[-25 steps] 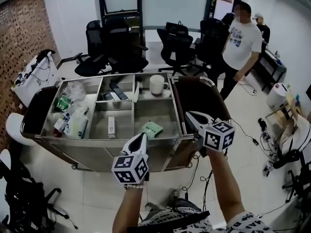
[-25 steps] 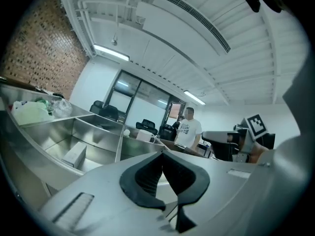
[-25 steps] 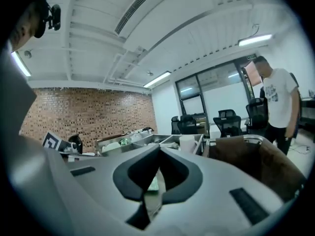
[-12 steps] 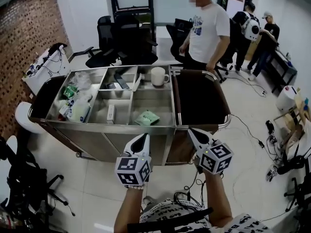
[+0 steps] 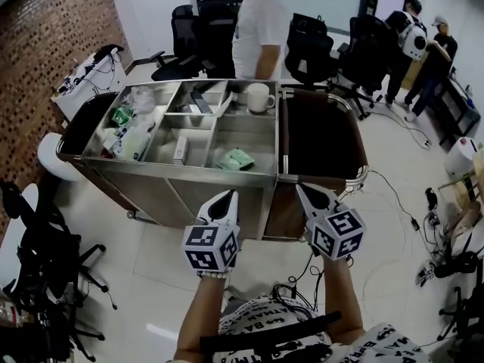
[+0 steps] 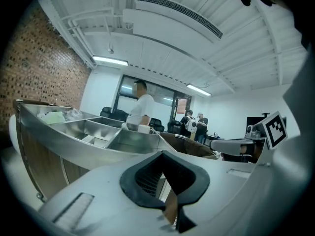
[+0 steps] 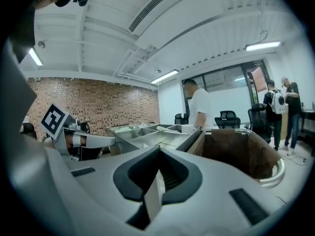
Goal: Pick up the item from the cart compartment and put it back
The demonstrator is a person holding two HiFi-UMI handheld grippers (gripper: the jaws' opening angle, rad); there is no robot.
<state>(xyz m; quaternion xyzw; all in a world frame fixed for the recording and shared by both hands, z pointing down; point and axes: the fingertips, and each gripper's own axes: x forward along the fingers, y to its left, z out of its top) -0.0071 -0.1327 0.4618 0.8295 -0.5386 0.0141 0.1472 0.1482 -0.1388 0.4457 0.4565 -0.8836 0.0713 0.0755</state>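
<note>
Two bare arms reach forward from the bottom of the head view, side by side. Each hand holds a white gripper with a marker cube on it. The left gripper (image 5: 227, 201) and the right gripper (image 5: 308, 195) point almost level at the shiny metal cart (image 5: 174, 169). They are near its front side but not touching it. Both pairs of jaws are pressed together with nothing between them. The flat green packet (image 5: 236, 159) lies in the cart's front right box, beyond both grippers. A white mug (image 5: 259, 97) stands behind it.
</note>
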